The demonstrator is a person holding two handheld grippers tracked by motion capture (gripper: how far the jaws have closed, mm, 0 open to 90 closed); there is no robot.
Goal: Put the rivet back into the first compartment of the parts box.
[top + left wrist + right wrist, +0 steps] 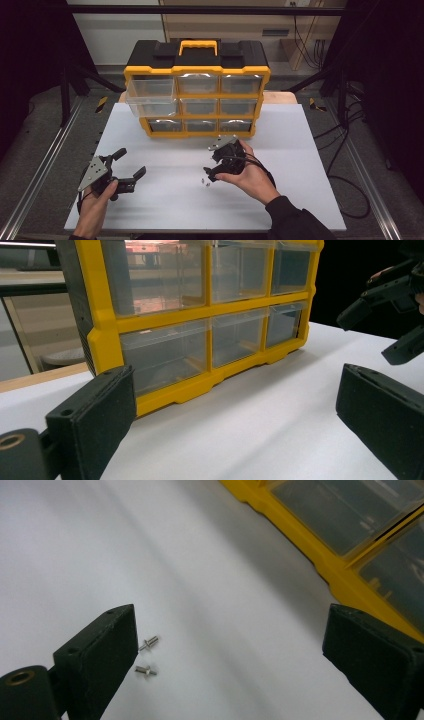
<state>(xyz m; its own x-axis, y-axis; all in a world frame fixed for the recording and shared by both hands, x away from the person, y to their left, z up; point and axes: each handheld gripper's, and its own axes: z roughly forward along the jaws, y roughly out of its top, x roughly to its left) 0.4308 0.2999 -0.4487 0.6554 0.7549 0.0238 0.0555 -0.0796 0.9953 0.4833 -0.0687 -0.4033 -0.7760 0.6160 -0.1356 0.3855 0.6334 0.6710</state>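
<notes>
The right claw (pixel 209 169) hangs over two small screws (pixel 148 656) on the white worktop (pixel 165 200), jaws wide apart and empty. The left claw (pixel 131 164) is apart too, holding nothing, near the yellow drawer organizer (pixel 197 95).

Counter (pixel 300 200): flat white rectangular board, matte, laid over a pale wooden top that shows as a strip at the far edge on both sides of the organiser.

Yellow-and-black plastic drawer organiser (pixel 196 94): stands upright at the far middle of the counter, clear drawers in three rows of three facing the person, black top with yellow carry handle. Upper-left drawer pulled out beyond the frame.

Two small silver metal screws (pixel 146 656): lie loose on the white surface in front of the organiser, near the middle, just beside each other, not touching, each on its side.
</notes>
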